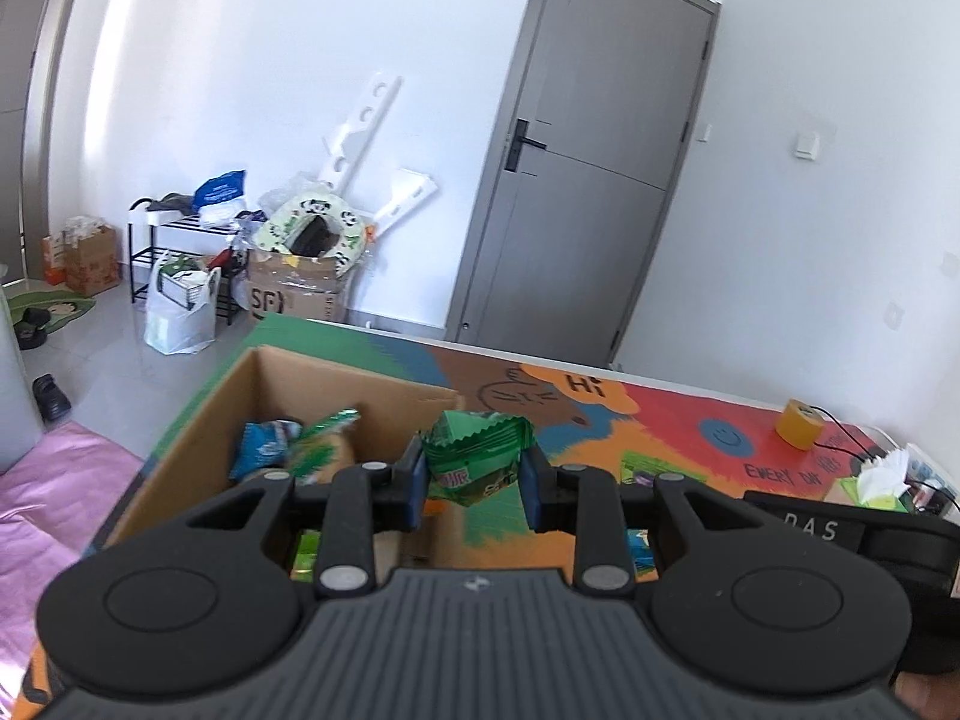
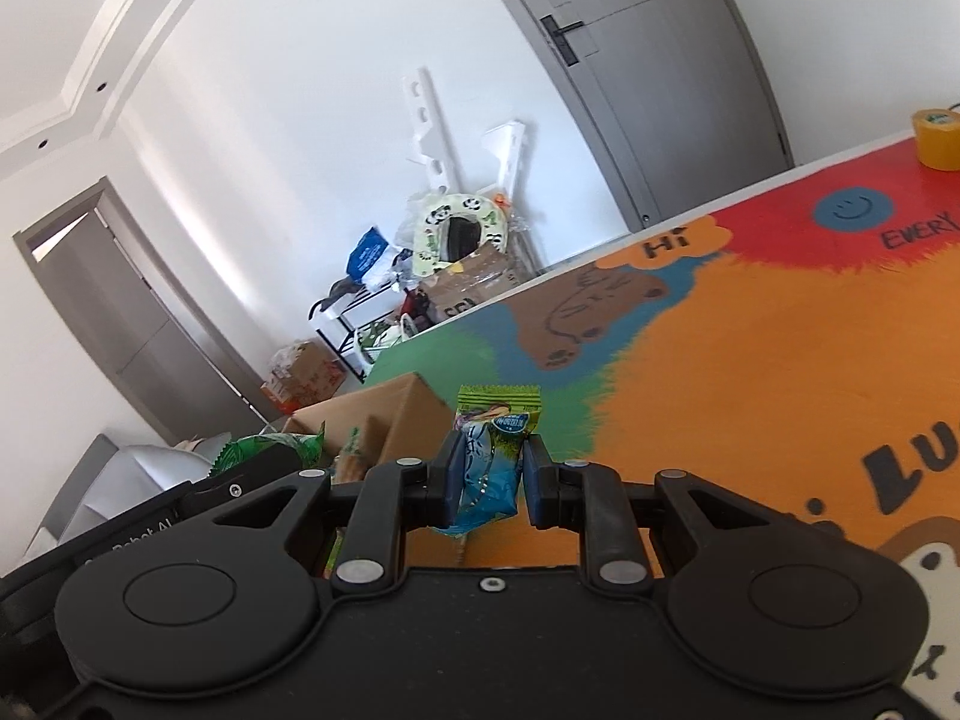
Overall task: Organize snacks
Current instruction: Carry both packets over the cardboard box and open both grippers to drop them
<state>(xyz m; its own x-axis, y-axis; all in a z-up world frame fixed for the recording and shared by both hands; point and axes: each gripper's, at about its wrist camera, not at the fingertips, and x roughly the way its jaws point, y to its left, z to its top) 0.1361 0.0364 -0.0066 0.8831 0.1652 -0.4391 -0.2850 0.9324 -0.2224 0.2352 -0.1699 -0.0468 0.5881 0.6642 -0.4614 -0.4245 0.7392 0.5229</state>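
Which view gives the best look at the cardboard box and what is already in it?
The left wrist view. It looks down into the open cardboard box, showing a blue snack packet and a green one inside. The right wrist view shows only the cardboard box from outside, partly hidden behind the left gripper, contents unseen.

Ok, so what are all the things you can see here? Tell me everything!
cardboard box: one, brown, open, on the colourful mat.
snack packets in box: a few, blue and green, exact count unclear.
green snack pack: one, green, held between the left tongs.
blue-green snack pack: one, held between the right tongs.
play mat: one, orange, red, green, blue, covering the surface.
tape roll: one, yellow, far corner of the mat.
tissue pack: one, green with white tissue, mat's right edge.
door: one, grey, closed.
left tongs: black, shut on the green pack.
right tongs: black, shut on the blue-green pack.
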